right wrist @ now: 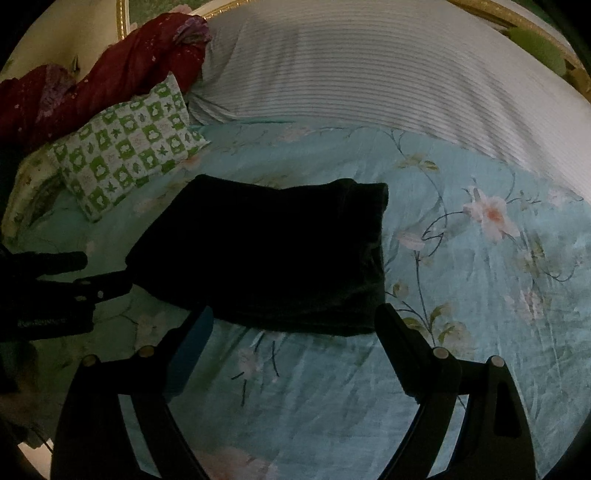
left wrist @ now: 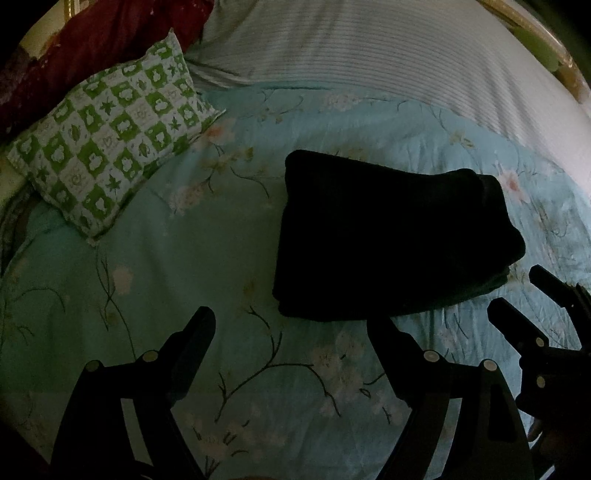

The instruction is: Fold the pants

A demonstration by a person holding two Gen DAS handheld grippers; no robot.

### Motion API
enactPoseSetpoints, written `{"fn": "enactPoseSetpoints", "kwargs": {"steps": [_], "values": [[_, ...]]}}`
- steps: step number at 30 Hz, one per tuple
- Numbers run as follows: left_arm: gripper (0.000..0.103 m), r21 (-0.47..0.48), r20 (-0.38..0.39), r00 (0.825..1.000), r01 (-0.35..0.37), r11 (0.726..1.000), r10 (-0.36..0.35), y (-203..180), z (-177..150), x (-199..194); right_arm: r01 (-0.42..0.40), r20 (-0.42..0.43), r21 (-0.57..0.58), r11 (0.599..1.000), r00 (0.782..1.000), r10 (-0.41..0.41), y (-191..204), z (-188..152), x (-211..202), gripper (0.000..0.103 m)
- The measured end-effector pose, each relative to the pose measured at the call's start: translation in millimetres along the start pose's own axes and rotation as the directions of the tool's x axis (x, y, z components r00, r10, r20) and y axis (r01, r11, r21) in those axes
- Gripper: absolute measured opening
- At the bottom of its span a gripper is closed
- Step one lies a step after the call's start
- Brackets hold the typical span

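The black pants lie folded into a compact rectangle on the light blue floral bedspread. My left gripper hovers open just in front of the bundle's near edge, nothing between its fingers. In the right wrist view the same pants lie ahead, and my right gripper stands open at their near edge, also holding nothing. The right gripper shows at the left view's right edge, and the left gripper at the right view's left edge.
A green-and-white checked pillow lies at the back left, with a dark red cloth heaped behind it. A white striped cover spans the far side of the bed. A gold bed frame runs along the back.
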State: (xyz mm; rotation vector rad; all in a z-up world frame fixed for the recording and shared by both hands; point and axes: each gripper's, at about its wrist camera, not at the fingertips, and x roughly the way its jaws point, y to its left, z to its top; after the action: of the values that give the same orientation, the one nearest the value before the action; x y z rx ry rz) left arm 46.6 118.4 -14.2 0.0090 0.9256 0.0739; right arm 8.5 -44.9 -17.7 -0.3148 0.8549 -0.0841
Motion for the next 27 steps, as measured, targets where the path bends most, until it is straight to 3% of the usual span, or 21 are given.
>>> {"fn": "enactPoseSetpoints", "kwargs": {"steps": [27], "values": [[0.086,0.012,0.003,1.000,0.003,1.000,-0.003,-0.3,6.0,0.1,-0.014,0.011,0.012,1.000,1.000,0.014,5.8,12.8,-1.5,0.090]]}}
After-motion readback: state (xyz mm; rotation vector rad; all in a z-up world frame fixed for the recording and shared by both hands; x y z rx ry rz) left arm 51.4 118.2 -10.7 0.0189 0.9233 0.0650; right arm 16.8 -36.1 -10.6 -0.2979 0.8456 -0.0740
